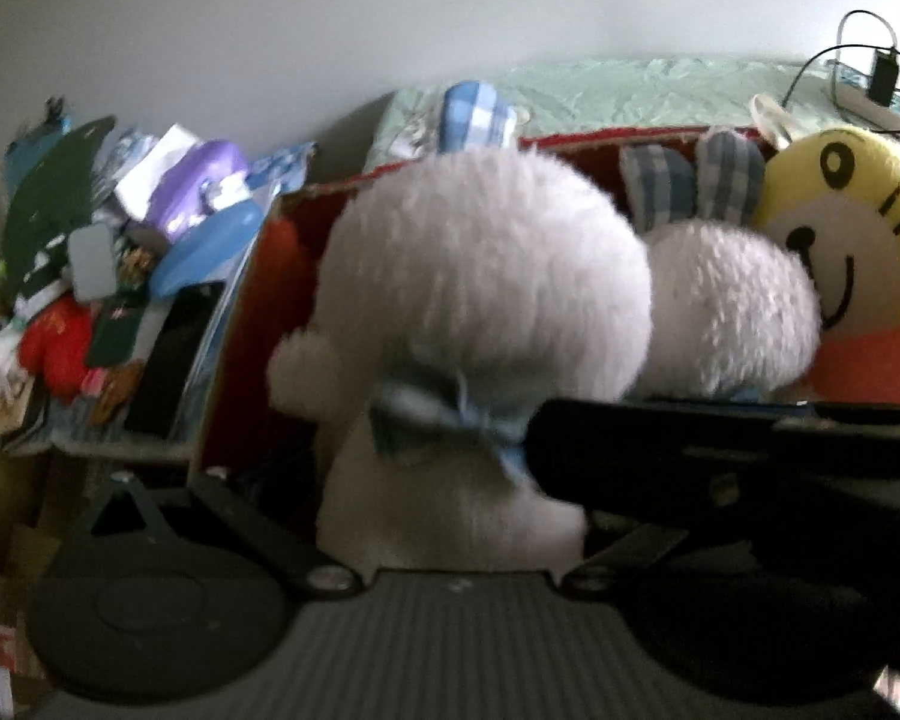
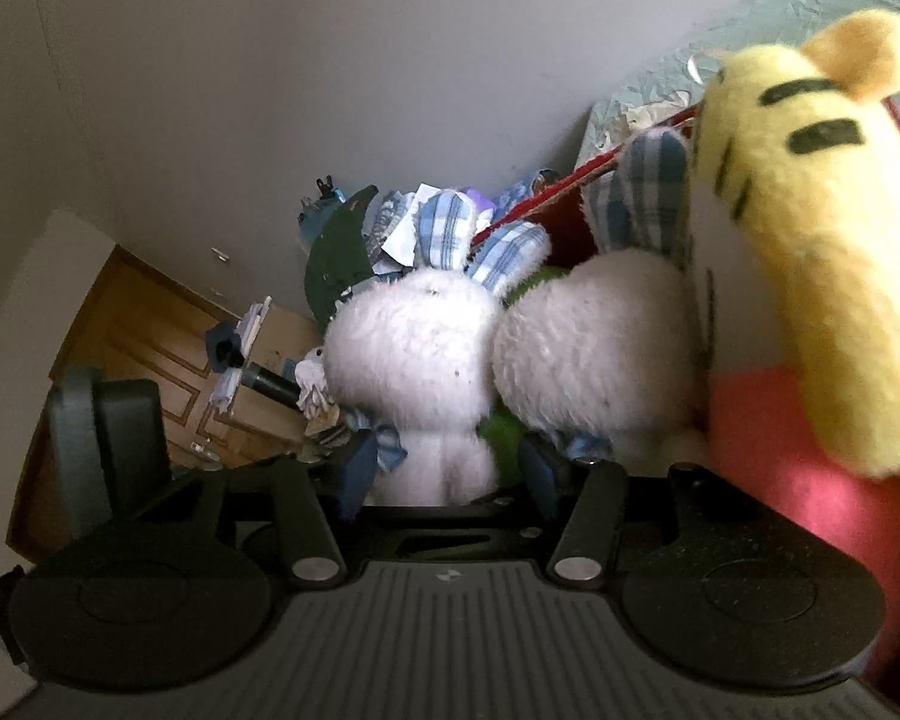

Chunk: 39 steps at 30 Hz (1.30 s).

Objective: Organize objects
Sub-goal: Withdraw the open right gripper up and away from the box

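Note:
A white plush rabbit (image 1: 480, 276) with blue checked ears and a blue bow fills the left wrist view, between my left gripper (image 1: 450, 480) fingers, whose tips it hides. In the right wrist view my right gripper (image 2: 444, 468) is shut on the same kind of white rabbit (image 2: 414, 354) at its body. A second white rabbit (image 2: 594, 348) (image 1: 732, 312) sits beside it in a red box (image 1: 246, 324). A yellow tiger plush (image 2: 810, 228) (image 1: 840, 228) in a pink top stands at the right.
A heap of clutter (image 1: 120, 252) lies left of the red box. A green bedspread (image 1: 630, 90) lies behind, with a charger and cable (image 1: 882, 78) at its right. A wooden door (image 2: 150, 348) shows at the left in the right wrist view.

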Motion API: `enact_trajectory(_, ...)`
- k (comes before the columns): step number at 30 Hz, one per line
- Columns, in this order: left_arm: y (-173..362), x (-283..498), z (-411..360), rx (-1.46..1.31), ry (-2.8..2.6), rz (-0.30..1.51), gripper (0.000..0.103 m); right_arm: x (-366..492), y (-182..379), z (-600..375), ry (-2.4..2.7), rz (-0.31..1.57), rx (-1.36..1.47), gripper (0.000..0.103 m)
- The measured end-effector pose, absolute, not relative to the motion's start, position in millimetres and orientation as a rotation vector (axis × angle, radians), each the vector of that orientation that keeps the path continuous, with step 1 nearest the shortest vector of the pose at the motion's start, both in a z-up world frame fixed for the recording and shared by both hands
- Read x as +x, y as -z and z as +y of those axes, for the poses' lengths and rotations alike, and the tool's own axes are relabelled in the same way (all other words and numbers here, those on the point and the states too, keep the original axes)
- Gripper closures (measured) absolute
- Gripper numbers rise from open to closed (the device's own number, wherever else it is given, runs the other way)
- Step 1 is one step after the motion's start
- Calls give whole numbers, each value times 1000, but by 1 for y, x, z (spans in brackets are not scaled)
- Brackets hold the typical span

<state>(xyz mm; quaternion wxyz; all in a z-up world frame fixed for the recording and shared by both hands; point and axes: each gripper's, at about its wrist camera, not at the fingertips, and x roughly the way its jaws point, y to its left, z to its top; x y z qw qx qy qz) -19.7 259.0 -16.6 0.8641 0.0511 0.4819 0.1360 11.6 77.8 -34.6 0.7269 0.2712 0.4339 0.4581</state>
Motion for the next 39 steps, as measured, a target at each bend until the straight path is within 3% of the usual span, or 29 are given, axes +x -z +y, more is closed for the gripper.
enact_trajectory(9, -7, -51, 239, 39, -312, 1004, 0, -3, 11, 39, -911, 920, 592, 41)
enact_trajectory(24, -52, -58, 150, 98, -124, 900, 1, -32, -16, -51, -602, 819, 528, 41)
enact_trajectory(39, -38, -43, 32, 186, 222, 916, 1, -50, 3, -142, -129, 837, 465, 41)
